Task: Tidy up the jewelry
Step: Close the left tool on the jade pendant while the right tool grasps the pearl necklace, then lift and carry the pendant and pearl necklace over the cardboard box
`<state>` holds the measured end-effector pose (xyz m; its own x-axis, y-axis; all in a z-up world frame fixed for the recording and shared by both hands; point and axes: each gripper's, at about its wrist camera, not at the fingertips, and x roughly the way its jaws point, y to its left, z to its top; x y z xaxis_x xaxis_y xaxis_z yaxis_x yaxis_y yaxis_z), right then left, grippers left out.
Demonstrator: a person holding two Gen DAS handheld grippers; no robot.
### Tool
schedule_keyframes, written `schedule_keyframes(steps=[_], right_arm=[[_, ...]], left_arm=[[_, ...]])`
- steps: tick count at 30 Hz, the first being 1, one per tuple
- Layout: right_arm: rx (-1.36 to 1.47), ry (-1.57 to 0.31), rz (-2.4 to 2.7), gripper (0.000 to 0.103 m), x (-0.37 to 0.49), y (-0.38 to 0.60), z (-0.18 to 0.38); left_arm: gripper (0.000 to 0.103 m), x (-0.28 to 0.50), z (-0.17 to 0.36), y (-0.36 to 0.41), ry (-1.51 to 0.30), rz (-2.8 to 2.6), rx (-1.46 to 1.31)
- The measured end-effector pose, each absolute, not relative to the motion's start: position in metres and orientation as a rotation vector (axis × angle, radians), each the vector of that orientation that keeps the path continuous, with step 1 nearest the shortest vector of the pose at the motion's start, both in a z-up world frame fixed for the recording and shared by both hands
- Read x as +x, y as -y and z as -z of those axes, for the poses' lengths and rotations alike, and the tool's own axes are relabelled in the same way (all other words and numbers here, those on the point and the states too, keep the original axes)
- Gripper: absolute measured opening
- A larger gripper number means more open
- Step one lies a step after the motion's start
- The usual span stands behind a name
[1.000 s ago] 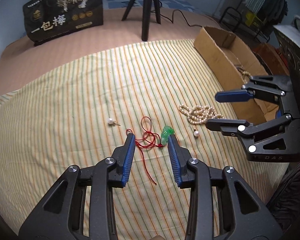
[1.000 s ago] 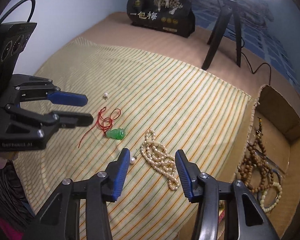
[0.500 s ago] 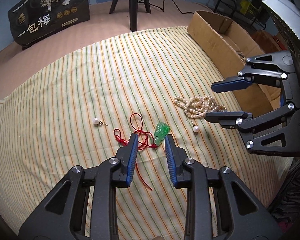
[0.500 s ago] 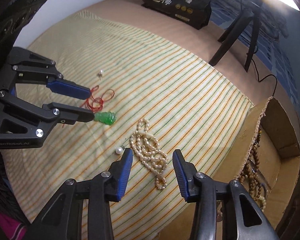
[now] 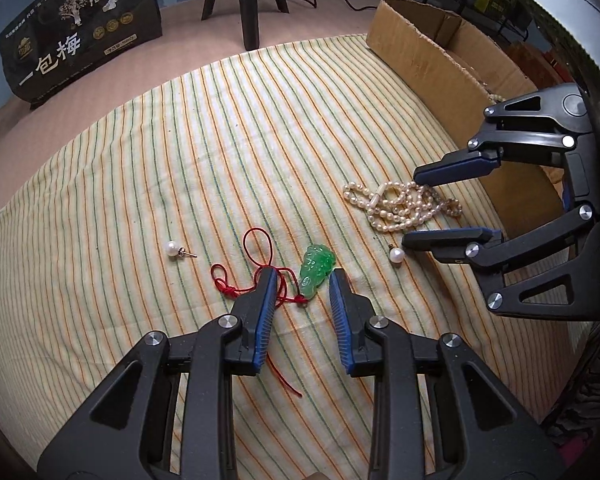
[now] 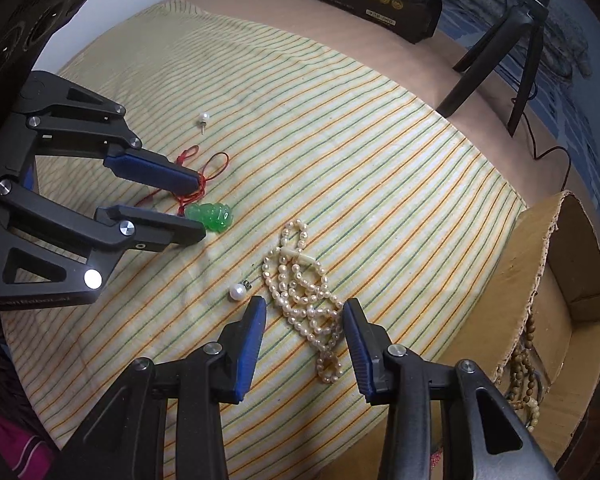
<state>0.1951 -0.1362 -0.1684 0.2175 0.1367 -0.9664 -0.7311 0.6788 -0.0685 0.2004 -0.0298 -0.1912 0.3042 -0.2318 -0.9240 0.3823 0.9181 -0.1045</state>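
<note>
Here, the green pendant on its red cord is lying on the striped cloth, and everything else is placing itself around it. The left gripper is straddling the pendant's lower end, its jaws narrowly apart and not pressing on it. To the pendant's right a pearl necklace is sitting in a heap, with the right gripper standing over it, jaws part open (no pad touching the beads, as far as one can see). One pearl earring is lying between pendant and necklace; another pearl stud is lying well left of the pendant. A cardboard box is standing beyond the necklace.
</note>
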Motion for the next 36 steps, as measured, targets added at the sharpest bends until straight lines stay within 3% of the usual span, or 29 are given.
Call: schedule_keyframes(steps=[11,17,24,36], right_arm=[[-0.583,-1.214,-0.643,0.038,0.206,0.132,0.177],[-0.532,-1.221,-0.638,0.018,0.207,0.137,0.177],[-0.480,-1.216,-0.621,0.005,0.212,0.142,0.175],[-0.295,-1.177,-0.585,0.004,0.224,0.161,0.151]], left_arm=[[0.016,0.205,0.198,0.032,-1.193,0.374,0.166],[0.016,0.208,0.198,0.027,-1.198,0.367,0.135],[0.008,0.208,0.196,0.017,-1.201,0.350,0.101],[0.008,0.201,0.184,0.005,-1.188,0.325,0.055]])
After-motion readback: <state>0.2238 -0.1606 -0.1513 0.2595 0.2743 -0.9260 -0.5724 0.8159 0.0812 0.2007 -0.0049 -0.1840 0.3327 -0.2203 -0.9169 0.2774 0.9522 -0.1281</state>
